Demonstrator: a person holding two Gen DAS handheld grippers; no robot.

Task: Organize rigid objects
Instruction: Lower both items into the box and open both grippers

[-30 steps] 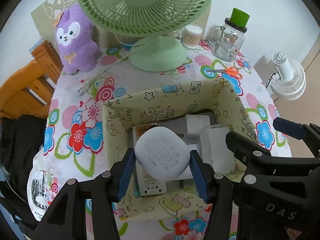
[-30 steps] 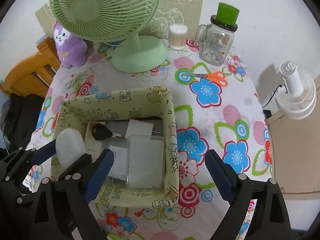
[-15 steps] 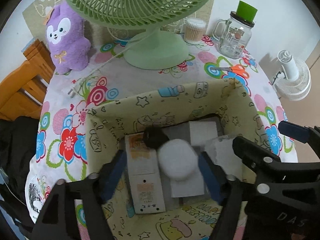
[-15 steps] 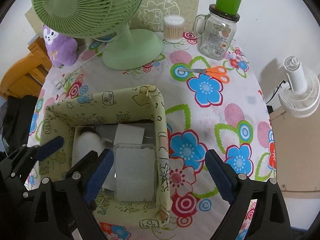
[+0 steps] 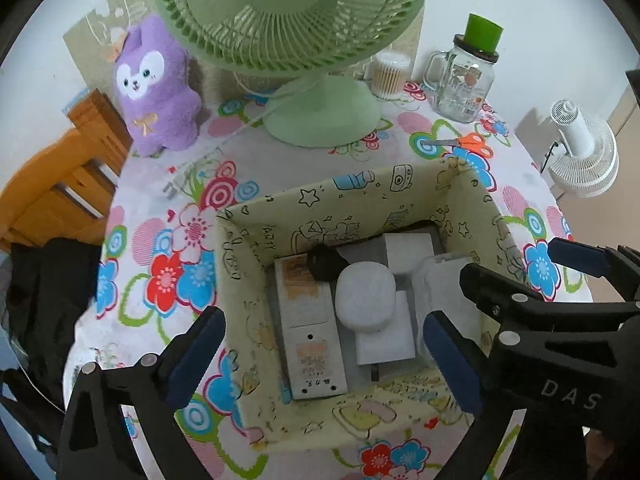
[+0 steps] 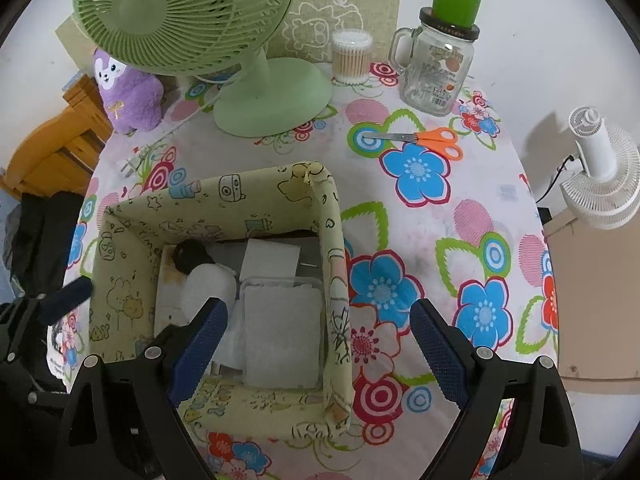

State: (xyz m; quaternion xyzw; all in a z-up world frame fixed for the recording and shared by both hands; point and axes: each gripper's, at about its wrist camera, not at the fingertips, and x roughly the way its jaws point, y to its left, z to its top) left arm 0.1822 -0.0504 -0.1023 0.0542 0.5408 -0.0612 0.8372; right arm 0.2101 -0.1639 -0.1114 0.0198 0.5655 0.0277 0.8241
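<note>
both claws gape empty; left claw (image 5: 324, 356), opening, dropped white case (image 5: 365, 299) into box (image 5: 240, 280).

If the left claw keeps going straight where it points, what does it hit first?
Probably the white rounded case lying in the storage box; it sits between the opening, empty left claw fingers. Depth is unclear.

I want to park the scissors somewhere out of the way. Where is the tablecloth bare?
Free: the cloth right of the box, below the scissors, toward the table edge; also between the plush toy and the box's left wall. Crowded: inside the box, and the back row around the fan and jar.
</note>
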